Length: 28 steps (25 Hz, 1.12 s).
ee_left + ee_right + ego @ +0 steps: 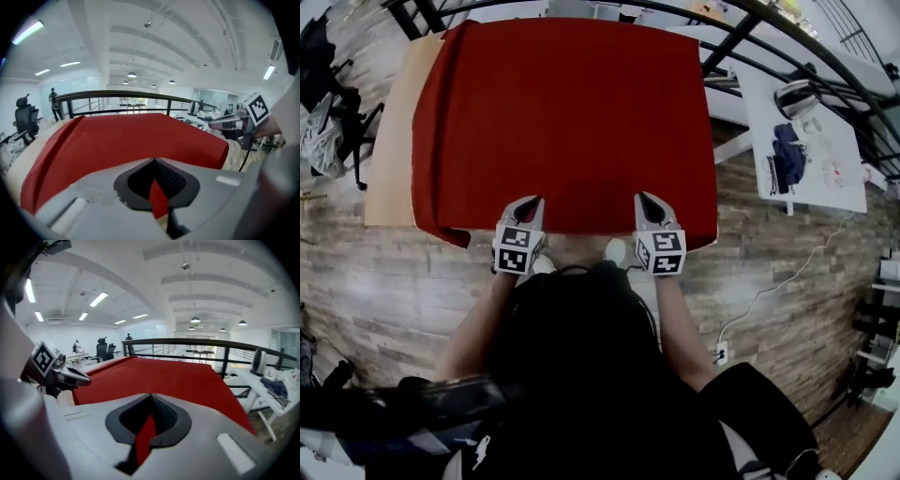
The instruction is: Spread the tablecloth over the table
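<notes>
A red tablecloth (567,122) lies spread over most of the wooden table (394,141); the table's left strip stays bare. My left gripper (528,201) is shut on the cloth's near edge, left of the middle. My right gripper (644,199) is shut on the same edge further right. A strip of red tablecloth (158,200) is pinched between the shut jaws in the left gripper view. Another strip of that tablecloth (143,439) is clamped the same way in the right gripper view. Each gripper view also shows the other gripper: the right gripper (212,124) and the left gripper (89,378).
A black railing (741,28) curves round the table's far side. A white desk (806,141) with a blue item stands to the right. A white cable (769,291) runs over the wood-plank floor. The cloth's left edge (427,131) is folded back.
</notes>
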Motion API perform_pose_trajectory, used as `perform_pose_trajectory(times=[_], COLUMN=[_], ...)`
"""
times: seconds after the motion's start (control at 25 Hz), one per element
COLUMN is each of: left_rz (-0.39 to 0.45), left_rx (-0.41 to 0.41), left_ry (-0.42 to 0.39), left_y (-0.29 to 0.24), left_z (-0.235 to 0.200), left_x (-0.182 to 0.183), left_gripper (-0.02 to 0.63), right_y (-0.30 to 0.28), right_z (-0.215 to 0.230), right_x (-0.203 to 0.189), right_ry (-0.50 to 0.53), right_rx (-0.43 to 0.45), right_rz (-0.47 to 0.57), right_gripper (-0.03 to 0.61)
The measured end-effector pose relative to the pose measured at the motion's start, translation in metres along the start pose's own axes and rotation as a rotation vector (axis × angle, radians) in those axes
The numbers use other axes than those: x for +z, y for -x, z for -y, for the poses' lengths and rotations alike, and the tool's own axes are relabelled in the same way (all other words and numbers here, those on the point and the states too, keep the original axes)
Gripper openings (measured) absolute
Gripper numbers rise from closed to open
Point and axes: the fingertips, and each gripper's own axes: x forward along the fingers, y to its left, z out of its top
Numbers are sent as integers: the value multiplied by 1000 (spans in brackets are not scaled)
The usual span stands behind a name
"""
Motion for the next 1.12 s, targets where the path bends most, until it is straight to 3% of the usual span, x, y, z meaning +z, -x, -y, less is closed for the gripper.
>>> perform_pose_trajectory(times=[0.16,0.32,0.6,0.8,1.12], left_rz=[50,36,-18,-8,5], left_rx=[154,313,552,633,590], left_ry=[121,251,473,627,761], left_y=[53,106,175,193,167], left_z=[-75,-140,-238,-293,-333], left_x=[-24,-71,-159,-200,-197], left_gripper=[5,7,118,123,123], right_y=[-58,-87,-109,-152,-221], right_z=[-119,-226,-375,-440,-478], right_x=[29,37,32,21,37], right_ry=[94,181,390,456,465], right_rx=[239,437,753,864,935], right_rz=[8,-30,-126,-201,-261], right_gripper=[6,6,6,6,6])
